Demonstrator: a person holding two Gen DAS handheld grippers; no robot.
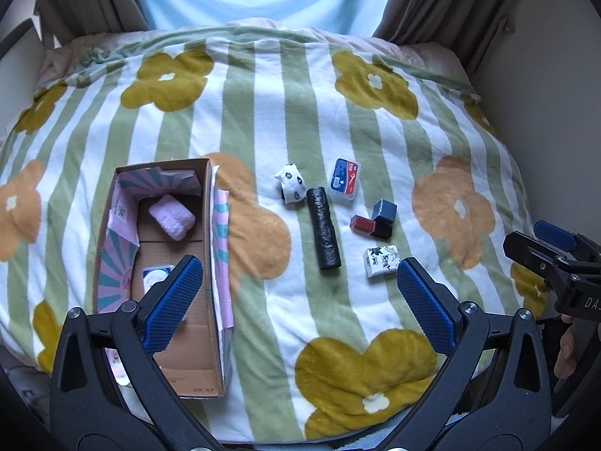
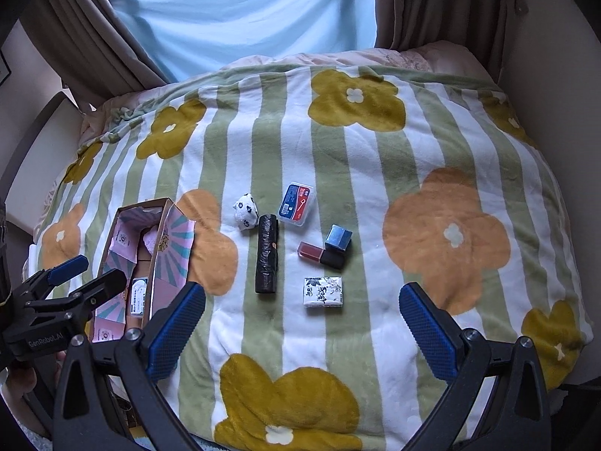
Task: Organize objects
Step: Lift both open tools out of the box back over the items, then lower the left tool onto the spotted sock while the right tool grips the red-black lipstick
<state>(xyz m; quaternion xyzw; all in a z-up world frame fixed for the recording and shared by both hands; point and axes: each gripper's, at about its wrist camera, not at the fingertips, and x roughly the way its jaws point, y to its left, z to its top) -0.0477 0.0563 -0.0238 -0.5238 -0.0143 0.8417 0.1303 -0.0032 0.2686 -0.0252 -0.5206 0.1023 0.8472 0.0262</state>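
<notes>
An open cardboard box (image 1: 210, 225) (image 2: 159, 240) lies on the left of the bed, holding a pink rolled cloth (image 1: 172, 217) and a small white packet (image 1: 154, 276) (image 2: 137, 296). To its right on the blanket lie a spotted white sock bundle (image 1: 291, 183) (image 2: 246, 211), a black roll (image 1: 323, 233) (image 2: 267, 253), a blue-red plastic case (image 1: 344, 178) (image 2: 296, 203), a blue cube (image 1: 384, 211) (image 2: 338, 238), a red-and-black lipstick (image 1: 370, 225) (image 2: 321, 255) and a patterned tissue pack (image 1: 380, 261) (image 2: 323, 291). My left gripper (image 1: 296, 282) is open and empty by the box's near end. My right gripper (image 2: 302, 308) is open and empty, just short of the tissue pack.
The bed carries a green-striped blanket with big flowers (image 1: 338, 105) (image 2: 447, 236). Brown curtains and a light blue sheet (image 2: 244, 11) hang behind it. Walls close in on the right side. A hand (image 1: 565, 349) holds the right gripper's handle.
</notes>
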